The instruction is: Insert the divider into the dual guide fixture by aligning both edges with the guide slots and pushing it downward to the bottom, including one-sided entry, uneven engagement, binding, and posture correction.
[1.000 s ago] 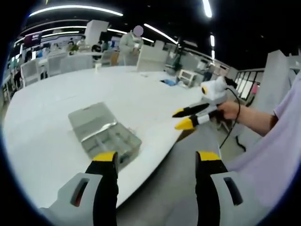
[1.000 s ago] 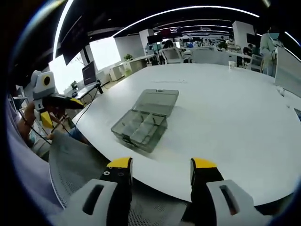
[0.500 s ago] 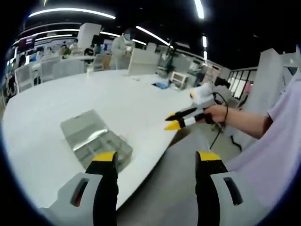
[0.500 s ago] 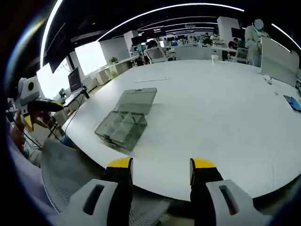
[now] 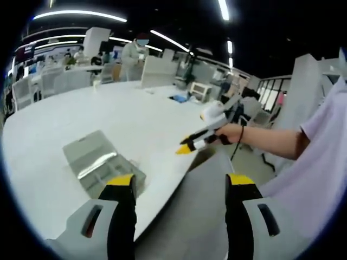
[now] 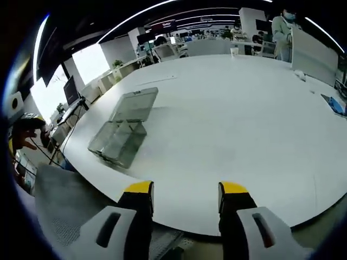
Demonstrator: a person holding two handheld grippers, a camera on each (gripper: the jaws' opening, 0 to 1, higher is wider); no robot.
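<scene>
Fixture case (image 5: 100,165) of clear grey plastic, lid thrown back flat, compartments showing, set on the white counter (image 5: 65,116) close to its near curved edge; divider not made out at this sharpness

Left hand-held gripper (image 5: 181,181) just short of that case, over the counter's edge: yellow-tipped jaws spread wide, nothing between them, left jaw tip overlapping the case's near corner in the left gripper view, contact not to be judged

Right hand-held gripper (image 6: 184,189) likewise spread wide and holding nothing, off the counter's edge, well apart from the case (image 6: 122,130), case lying up and to the left of the jaws in the right gripper view with its open lid on the far side

Seen again from the left gripper view, right hand-held gripper (image 5: 187,146) out to the right of the case, over the counter's edge, gripped by a hand (image 5: 230,132) on a bare forearm, pale sleeve (image 5: 320,162) beyond, black cable hanging below the hand

Grey mesh chair back (image 6: 59,208) below the counter's rim, on the near side of the case

Far beyond the case: white partitions, desks, long ceiling light strips, a person in pale clothes (image 5: 133,54) standing past the counter's far side
</scene>
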